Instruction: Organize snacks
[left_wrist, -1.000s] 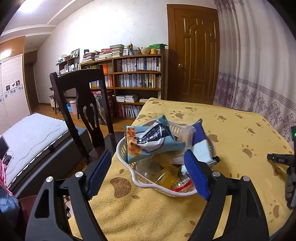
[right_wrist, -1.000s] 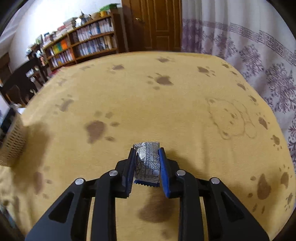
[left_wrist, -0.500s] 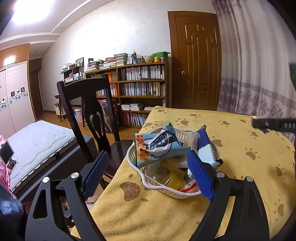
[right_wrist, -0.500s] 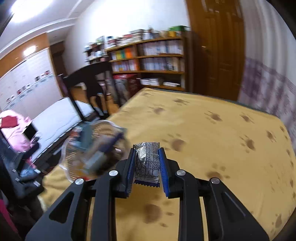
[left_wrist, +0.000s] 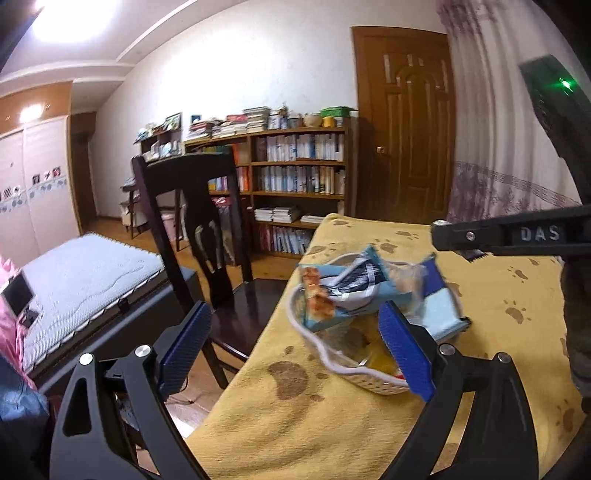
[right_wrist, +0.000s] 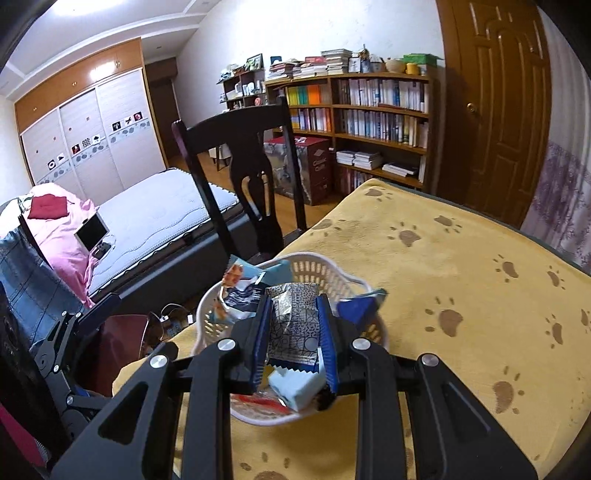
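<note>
Off to the left of our left gripper (left_wrist: 295, 347) stands a dark wooden chair (left_wrist: 192, 229), and that gripper hangs empty with its blue pads wide apart, the white basket (left_wrist: 332, 363) just ahead of its right pad on the yellow paw-print cloth (left_wrist: 498, 295). The basket already holds several packets, a pale blue one (left_wrist: 343, 291) lying on top. Further right, our right gripper (right_wrist: 293, 334) is clamped on a small patterned snack packet (right_wrist: 293, 321), which sits upright between the pads, directly over the basket (right_wrist: 314, 269). We judge the step in hand to be delivery of this packet into the basket. The next move, as we see it, calls for lowering slightly toward the heap beneath the fingertips and parting the pads so the packet drops inside the rim, not over it.
</note>
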